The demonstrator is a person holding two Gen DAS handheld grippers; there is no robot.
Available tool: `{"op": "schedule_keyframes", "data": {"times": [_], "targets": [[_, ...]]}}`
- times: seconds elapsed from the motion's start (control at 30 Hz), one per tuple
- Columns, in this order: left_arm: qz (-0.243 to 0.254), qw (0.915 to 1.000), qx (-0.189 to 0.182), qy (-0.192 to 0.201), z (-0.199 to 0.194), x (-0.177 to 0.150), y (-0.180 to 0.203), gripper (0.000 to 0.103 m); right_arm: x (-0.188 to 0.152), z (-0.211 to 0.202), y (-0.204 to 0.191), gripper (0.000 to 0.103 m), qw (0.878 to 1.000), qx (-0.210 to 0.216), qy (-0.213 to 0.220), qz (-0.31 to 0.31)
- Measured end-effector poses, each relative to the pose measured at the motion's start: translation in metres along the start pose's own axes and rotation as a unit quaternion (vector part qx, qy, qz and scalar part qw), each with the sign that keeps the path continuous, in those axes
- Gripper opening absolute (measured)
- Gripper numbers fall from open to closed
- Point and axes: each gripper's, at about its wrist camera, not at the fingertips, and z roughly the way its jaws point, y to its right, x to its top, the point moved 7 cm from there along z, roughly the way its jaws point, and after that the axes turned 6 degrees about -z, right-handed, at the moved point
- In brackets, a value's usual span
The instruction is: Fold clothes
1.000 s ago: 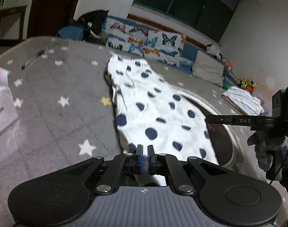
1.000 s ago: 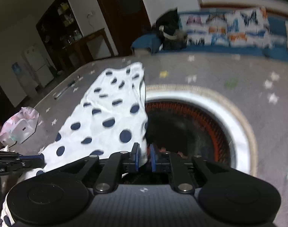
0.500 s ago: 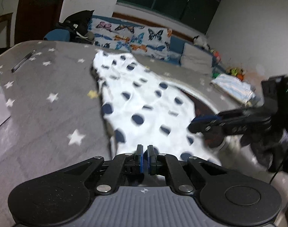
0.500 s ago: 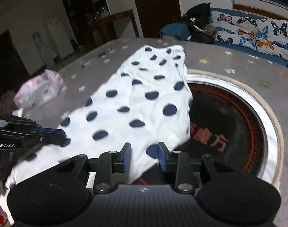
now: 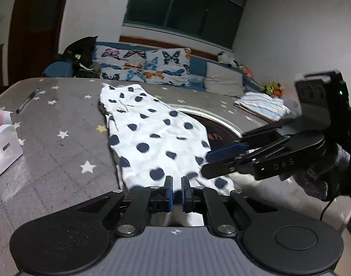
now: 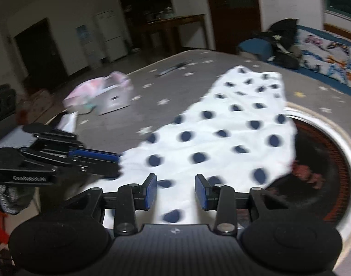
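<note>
a white spotted garment point(image 5: 157, 135) lay flat on the grey star-patterned table point(image 5: 55, 147), its right edge over a round inset point(image 6: 332, 161). the left gripper point(image 5: 176, 191) was clamped on the garment's near hem, jaws nearly together. the right gripper point(image 6: 175, 192) hovered over the same hem, jaws apart and gripping nothing.

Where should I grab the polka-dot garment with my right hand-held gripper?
Pinch the polka-dot garment at its near right corner, coming in low from the near edge. It lies flat on the table, so only the edge gives a lip. The left hand-held gripper seems to pinch the near left corner.
</note>
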Motion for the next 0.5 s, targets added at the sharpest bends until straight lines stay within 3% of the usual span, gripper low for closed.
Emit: {"op": "schedule_keyframes", "data": {"times": [0.23, 0.5], "targets": [[-0.009, 0.9995, 0.008, -0.028, 0.007, -0.023, -0.009, 0.008, -0.021, 0.013, -0.017, 0.037, 0.999, 0.001, -0.037, -0.024], [-0.01, 0.9999, 0.001, 0.008, -0.011, -0.006, -0.005, 0.012, -0.013, -0.011, -0.026, 0.038, 0.999, 0.003, -0.017, -0.035]]}}
